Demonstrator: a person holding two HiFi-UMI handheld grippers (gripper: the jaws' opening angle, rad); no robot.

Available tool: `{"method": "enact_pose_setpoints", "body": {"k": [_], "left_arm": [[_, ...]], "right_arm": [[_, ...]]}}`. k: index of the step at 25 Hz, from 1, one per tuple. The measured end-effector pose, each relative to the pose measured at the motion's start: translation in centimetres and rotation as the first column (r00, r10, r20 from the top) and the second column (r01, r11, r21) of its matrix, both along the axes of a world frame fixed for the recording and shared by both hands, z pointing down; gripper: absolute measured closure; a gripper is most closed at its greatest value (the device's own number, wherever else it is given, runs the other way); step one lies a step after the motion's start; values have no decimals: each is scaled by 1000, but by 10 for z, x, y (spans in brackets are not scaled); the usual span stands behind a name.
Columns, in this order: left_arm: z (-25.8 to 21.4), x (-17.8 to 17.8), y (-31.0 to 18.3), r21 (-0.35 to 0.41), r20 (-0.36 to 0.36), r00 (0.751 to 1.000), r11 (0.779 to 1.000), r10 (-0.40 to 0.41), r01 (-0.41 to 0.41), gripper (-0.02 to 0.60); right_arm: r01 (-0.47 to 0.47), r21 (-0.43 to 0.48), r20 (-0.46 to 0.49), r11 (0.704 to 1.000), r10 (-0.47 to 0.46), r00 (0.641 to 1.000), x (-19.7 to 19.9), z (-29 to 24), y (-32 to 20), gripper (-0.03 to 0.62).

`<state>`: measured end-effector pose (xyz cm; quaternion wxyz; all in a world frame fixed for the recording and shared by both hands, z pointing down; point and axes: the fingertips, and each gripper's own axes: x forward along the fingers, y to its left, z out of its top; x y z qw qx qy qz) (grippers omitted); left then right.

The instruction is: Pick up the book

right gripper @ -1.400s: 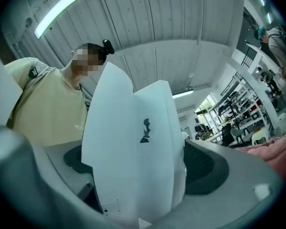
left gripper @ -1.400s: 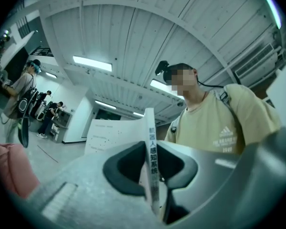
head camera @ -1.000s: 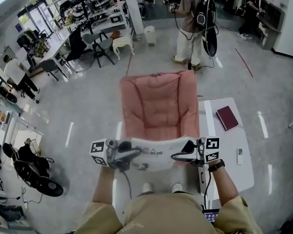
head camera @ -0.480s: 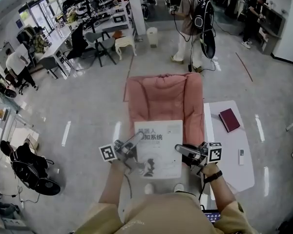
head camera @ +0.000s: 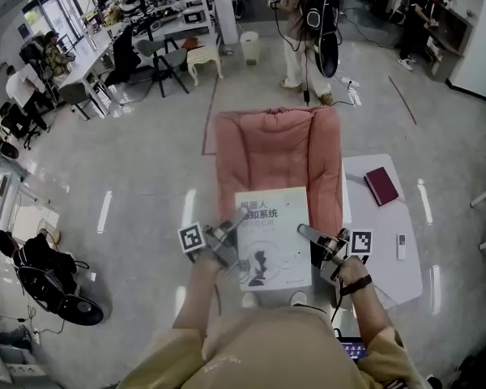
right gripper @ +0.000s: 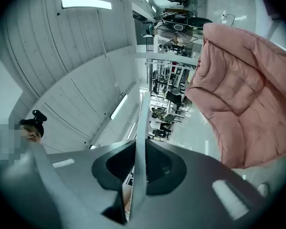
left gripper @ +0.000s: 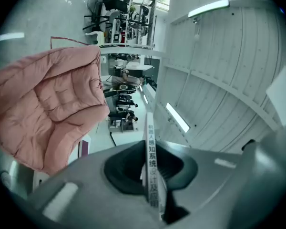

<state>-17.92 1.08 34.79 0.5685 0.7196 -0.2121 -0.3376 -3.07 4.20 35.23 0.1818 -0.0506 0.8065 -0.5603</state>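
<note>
A white book (head camera: 274,237) with dark print on its cover is held flat in the air in front of the person, over the near end of the pink armchair (head camera: 277,156). My left gripper (head camera: 233,235) is shut on the book's left edge, the spine (left gripper: 151,175) showing between its jaws in the left gripper view. At the book's right edge my right gripper (head camera: 310,239) is shut on the book (right gripper: 139,161), which runs edge-on between its jaws. A second, dark red book (head camera: 381,185) lies on the white side table (head camera: 405,274) at the right.
A small white remote (head camera: 401,246) lies on the side table. A person with a backpack (head camera: 304,31) stands beyond the armchair. Desks, chairs and other people fill the far left and far right of the room. Grey floor surrounds the armchair.
The book has turned from edge-on to cover-up and come toward the person. Both grippers rolled and drew nearer, with the left one sinking.
</note>
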Motion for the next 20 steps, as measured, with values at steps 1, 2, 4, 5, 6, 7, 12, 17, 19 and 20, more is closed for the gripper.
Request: {"method": "enact_pose_setpoints", "body": {"k": [1,2,4,5,6,7,12,17,19,20], "left_arm": [[2,-1,0,-6,-7,1000,1000,3,-3,534],[4,-3,-1,-12,-12,1000,1000,5,-6,534],[8,-5,0,-22,-20,1000,1000,12,-12,534],[10,-6,1,-24,-21,1000,1000,15,-16,534],[11,-6,2,-25,-19,1000,999,19,-20,534],[13,-6,2,-26,-17,1000,999,23,-24,534],[18,-4,-4,-45,-17,999,998,35,-36,534],[46,-6,-6,-104,-19,999,994,29,-30,534],[59,-6,-6,-132,-20,999,991,26,-28,534],[65,-5,-6,-146,-22,999,989,25,-28,534]], "right_arm": [[-3,-2,-6,1000,3,1000,-2,1,0,542],[-7,-6,-10,1000,7,1000,-3,2,0,542],[-15,-19,-8,1000,14,1000,-7,4,2,542],[-20,-28,-7,999,20,1000,-7,5,4,542],[-28,-38,-7,999,28,1000,-7,7,5,542],[-36,-47,-5,998,36,999,-7,9,6,542],[-71,-75,-5,995,71,997,-5,15,1,542],[-111,-134,-30,985,108,994,-4,40,-2,542],[-120,-153,-53,981,113,992,-4,51,-3,542],[-124,-162,-64,979,115,991,-4,56,-3,542]]}}
